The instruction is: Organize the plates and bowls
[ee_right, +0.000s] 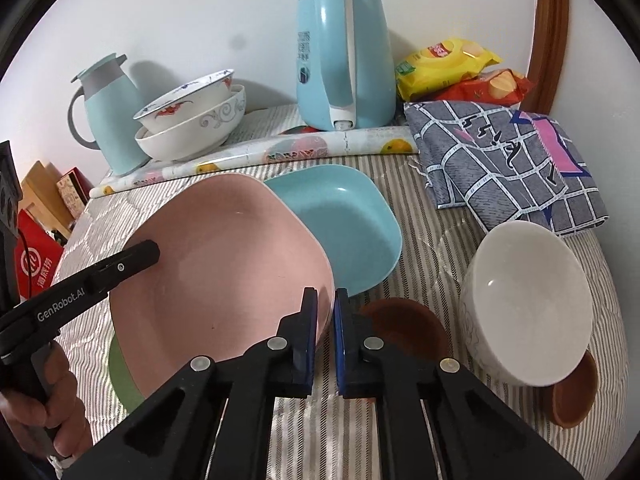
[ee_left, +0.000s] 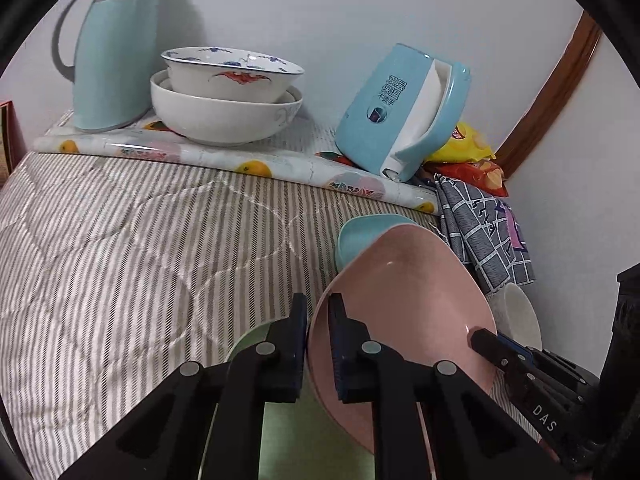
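1. We saw the left gripper [ee_left: 318, 320] clamped on the near-left rim of the pink plate [ee_left: 404, 292], one finger inside the dish and one outside
2. The right gripper [ee_right: 326, 312] gripped the opposite rim of the same pink plate [ee_right: 216, 276], its fingers pressed together on the edge
3. The pink plate was tilted, held between both grippers above a green plate [ee_right: 122, 376] that lay on the striped quilt [ee_left: 120, 248]
4. A blue plate [ee_right: 348, 224] sat just behind the pink one, partly covered by its rim
5. A white bowl [ee_right: 528, 300] stood tilted to the right, resting against a brown saucer [ee_right: 576, 396]; another brown saucer [ee_right: 404, 320] lay just beside the right gripper's fingers
6. At the back, two stacked bowls [ee_left: 228, 96], the upper one painted with a red bat motif, rested on a fruit-print mat [ee_left: 256, 164] beside a pale blue thermos jug [ee_left: 116, 44]
7. A blue electric kettle [ee_right: 344, 64] stood on the same mat, with snack packets [ee_right: 452, 64] and a folded grey checked cloth [ee_right: 508, 160] to its right
8. A person's hand [ee_right: 52, 412] held the left gripper's handle
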The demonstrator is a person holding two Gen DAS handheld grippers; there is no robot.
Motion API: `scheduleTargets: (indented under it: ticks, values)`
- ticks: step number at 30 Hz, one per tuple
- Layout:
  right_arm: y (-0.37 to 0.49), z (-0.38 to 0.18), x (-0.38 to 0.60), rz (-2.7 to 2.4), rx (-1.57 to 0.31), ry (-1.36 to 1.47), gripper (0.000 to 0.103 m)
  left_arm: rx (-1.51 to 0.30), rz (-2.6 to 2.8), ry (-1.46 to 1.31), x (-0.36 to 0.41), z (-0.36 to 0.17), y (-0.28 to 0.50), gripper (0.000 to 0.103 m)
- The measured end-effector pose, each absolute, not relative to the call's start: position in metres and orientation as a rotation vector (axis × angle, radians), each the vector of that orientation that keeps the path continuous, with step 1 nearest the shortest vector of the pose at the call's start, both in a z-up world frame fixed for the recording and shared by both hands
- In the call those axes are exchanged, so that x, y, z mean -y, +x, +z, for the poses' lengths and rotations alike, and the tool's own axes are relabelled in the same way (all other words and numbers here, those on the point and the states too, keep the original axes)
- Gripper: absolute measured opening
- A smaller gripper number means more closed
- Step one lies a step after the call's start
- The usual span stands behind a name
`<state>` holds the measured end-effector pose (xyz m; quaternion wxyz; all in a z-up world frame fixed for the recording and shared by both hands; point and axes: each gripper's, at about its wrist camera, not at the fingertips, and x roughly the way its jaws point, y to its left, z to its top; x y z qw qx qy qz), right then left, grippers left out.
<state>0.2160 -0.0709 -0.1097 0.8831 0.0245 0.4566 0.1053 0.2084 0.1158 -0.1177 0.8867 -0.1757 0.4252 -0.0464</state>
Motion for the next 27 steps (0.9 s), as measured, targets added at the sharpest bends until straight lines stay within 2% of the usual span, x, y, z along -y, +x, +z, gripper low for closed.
scheduleTargets:
  ticks: [11,27]
  values:
    - [0.197,-0.101,0.054,0.254,-0.924,0.048,0.005,-0.882,-0.057,-0.384,-0.132,-0.115,0.175,0.011]
    - [0.189,-0.123,0.033,0.281,-0.968,-0.007,0.005,-0.910,-0.013,-0.439,-0.149,-0.131,0.152,0.011]
